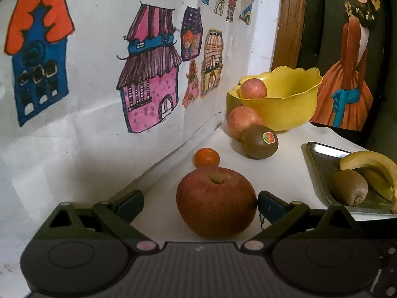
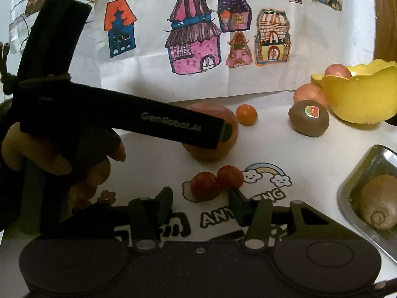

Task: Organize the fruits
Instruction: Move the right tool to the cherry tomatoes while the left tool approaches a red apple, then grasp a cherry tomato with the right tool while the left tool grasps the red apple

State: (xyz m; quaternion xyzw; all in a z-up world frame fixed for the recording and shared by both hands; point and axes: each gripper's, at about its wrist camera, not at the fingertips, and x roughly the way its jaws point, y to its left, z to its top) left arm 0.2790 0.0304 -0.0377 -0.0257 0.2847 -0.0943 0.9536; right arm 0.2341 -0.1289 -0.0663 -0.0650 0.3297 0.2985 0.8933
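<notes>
The left hand-held gripper (image 1: 199, 204) is straddling a round, matte red apple (image 1: 215, 202) sitting on the white table (image 1: 292, 136), stem hollow facing up; its jaws are standing wide, the right pad touching the skin, the left apart. The right hand-held gripper (image 2: 201, 198) is gaping open around two small glossy tomatoes (image 2: 215, 181). A fuzzy oval kiwi (image 1: 260, 141) is lying near the scalloped yellow plastic bowl (image 1: 285, 106).
</notes>
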